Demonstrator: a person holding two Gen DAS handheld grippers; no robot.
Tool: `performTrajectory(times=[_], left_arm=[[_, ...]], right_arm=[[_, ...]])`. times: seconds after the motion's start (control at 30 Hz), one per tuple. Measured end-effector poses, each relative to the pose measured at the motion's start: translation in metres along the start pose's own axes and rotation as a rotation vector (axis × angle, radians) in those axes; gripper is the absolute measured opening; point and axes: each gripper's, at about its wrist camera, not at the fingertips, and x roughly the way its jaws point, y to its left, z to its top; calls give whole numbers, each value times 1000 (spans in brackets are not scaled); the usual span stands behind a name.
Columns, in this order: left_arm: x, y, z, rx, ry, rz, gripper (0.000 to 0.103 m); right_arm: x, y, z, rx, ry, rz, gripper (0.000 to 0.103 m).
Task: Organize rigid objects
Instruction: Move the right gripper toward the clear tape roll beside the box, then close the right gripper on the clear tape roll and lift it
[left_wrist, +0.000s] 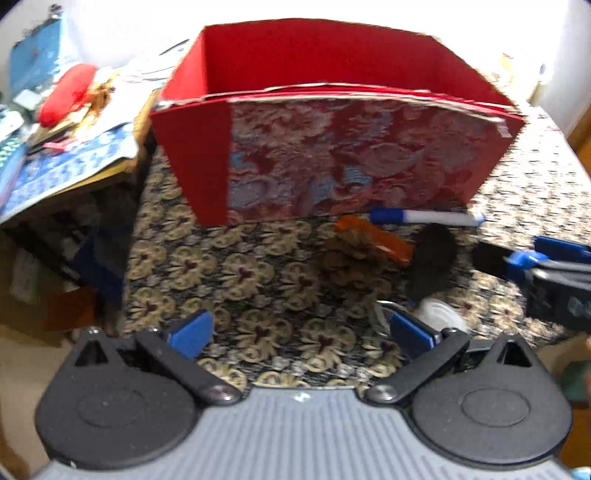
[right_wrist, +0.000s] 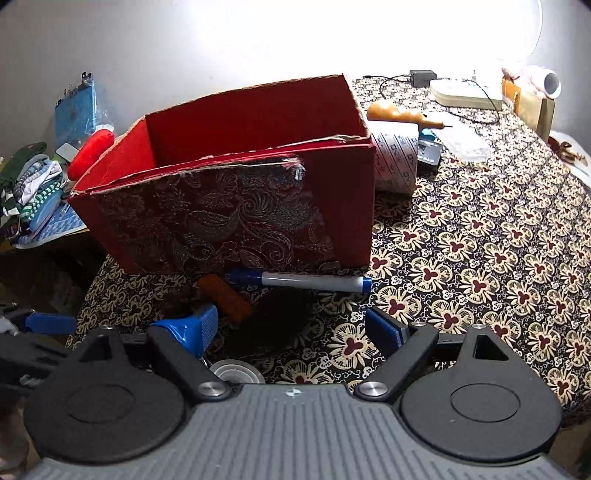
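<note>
A red box (left_wrist: 332, 155) (right_wrist: 236, 206) with a brocade front stands open-topped on the patterned tablecloth (right_wrist: 480, 229). Along its near base lies a blue-capped white marker (left_wrist: 424, 217) (right_wrist: 299, 280). Beside it are an orange block (left_wrist: 376, 240) (right_wrist: 225, 297), a pine cone (left_wrist: 351, 266), a dark round object (left_wrist: 432, 262) (right_wrist: 277, 321) and a small white disc (left_wrist: 439, 314) (right_wrist: 236, 371). My left gripper (left_wrist: 299, 332) is open over bare cloth, left of these items. My right gripper (right_wrist: 295, 332) is open, straddling the dark round object. The right gripper also shows at the left wrist view's right edge (left_wrist: 546, 266).
A low side table (left_wrist: 66, 147) at the left holds blue papers, a red case (right_wrist: 90, 151) and folded clothes (right_wrist: 29, 184). Behind the box on the right lie a white roll (right_wrist: 395, 162), a gourd (right_wrist: 402, 114), a charger with cable (right_wrist: 423, 77) and a white device (right_wrist: 465, 94).
</note>
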Motion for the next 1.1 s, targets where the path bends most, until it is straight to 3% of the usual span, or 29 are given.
performTrajectory(times=[0.13,0.37,0.63,0.83,0.9,0.93,0.97,1.03,1.1], left_arm=[[-5,-5,-9,33,-21,-148,102],[1,-25,-10,97,-34,-296,102],[12,-30,-16,104,-8,-377,102],[3,-40,-12,158,-80,-394,96],[3,-45,-11,188,-89,-403,92],[4,-47,-10,201,-87,-411,80],[7,-50,-10,210,-73,-424,61],[17,-53,-9,215,-29,-433,54],[23,-54,-10,201,-12,-428,54]], right_arm=[[5,-19,2,80,69,115,70],[11,-33,-1,135,126,161,56],[13,-41,-2,108,178,268,33],[27,-53,1,197,279,380,20],[31,-56,1,229,305,411,17],[32,-57,2,239,315,421,16],[33,-57,2,243,322,425,15],[35,-57,2,236,337,424,14],[36,-56,1,226,349,431,13]])
